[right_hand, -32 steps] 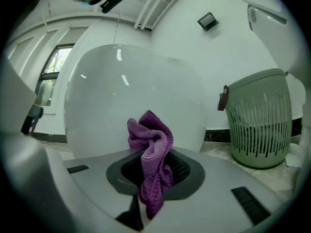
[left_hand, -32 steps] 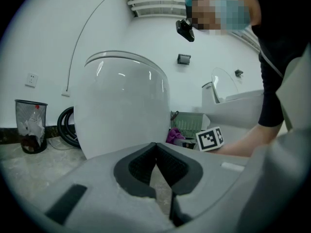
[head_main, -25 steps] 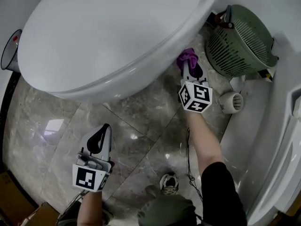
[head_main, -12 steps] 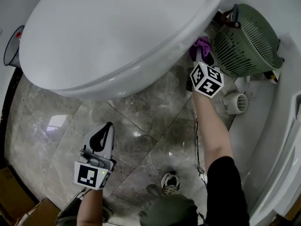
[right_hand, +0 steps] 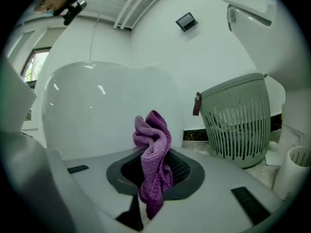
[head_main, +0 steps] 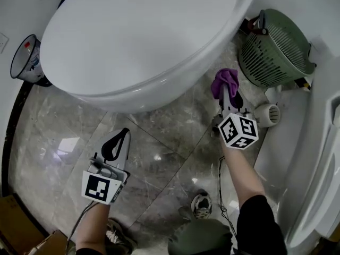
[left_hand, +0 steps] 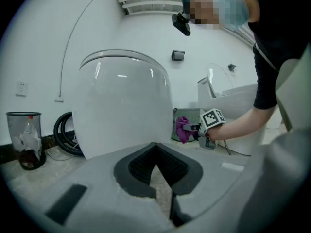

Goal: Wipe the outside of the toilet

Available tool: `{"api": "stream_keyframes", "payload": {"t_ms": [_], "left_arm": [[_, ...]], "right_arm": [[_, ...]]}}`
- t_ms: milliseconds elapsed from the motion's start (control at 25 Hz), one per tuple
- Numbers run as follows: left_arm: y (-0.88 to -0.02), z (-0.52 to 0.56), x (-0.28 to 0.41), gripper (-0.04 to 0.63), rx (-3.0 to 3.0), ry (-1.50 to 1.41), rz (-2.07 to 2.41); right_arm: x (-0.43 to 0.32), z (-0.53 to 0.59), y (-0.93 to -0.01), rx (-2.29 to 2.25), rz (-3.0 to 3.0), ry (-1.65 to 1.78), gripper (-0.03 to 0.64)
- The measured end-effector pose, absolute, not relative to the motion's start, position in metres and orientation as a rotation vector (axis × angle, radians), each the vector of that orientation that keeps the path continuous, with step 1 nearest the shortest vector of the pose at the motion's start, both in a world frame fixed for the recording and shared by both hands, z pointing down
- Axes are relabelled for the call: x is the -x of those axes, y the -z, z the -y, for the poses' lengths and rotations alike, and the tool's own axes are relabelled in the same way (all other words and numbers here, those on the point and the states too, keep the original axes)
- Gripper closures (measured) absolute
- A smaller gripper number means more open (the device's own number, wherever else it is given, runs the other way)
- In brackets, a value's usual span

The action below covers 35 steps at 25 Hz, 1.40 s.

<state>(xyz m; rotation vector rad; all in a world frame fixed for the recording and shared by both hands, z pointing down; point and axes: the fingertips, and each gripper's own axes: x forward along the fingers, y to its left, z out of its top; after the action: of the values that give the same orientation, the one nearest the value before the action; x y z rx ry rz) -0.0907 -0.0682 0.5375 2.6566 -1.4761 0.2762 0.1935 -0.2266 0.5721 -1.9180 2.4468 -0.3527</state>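
Backed off toward four o'clock from the toilet (head_main: pixel 138 41), a large, rigid, glossy shell, the right gripper (head_main: pixel 227 95) now hangs just clear of its rim. Its jaws are clenched on the purple cloth (head_main: pixel 224 81), soft, light and floppy, pinched mid-fold with the bunched head free to wipe. The left gripper (head_main: pixel 121 138) sits at seven o'clock, jaws closed on nothing.

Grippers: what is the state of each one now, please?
Left gripper: shut, with nothing between its jaws.
Right gripper: shut on the purple cloth.
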Motion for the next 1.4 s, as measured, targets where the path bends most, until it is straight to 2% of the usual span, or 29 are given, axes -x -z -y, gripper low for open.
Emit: {"api": "stream_keyframes", "payload": {"t_ms": [320,680,1000,1400], "left_arm": [[-0.509,0.062,0.125,0.589,-2.833,-0.462,1.299],[-0.421,0.032,0.164,0.589,-2.767,-0.198,1.44],[-0.303,-0.02,0.195,0.588,-2.711,-0.147,1.555],[-0.137,-0.033,0.216,0.588,-2.61,-0.068,1.6]], "right_arm": [[-0.109,0.14,-0.509,1.653,-2.634,0.297,0.551],[-0.047,0.07,-0.411,1.618,-2.63,0.353,0.551],[-0.039,0.017,-0.316,1.684,-2.608,0.587,0.551],[-0.023,-0.004,-0.142,1.763,-2.538,0.658,0.551]]}}
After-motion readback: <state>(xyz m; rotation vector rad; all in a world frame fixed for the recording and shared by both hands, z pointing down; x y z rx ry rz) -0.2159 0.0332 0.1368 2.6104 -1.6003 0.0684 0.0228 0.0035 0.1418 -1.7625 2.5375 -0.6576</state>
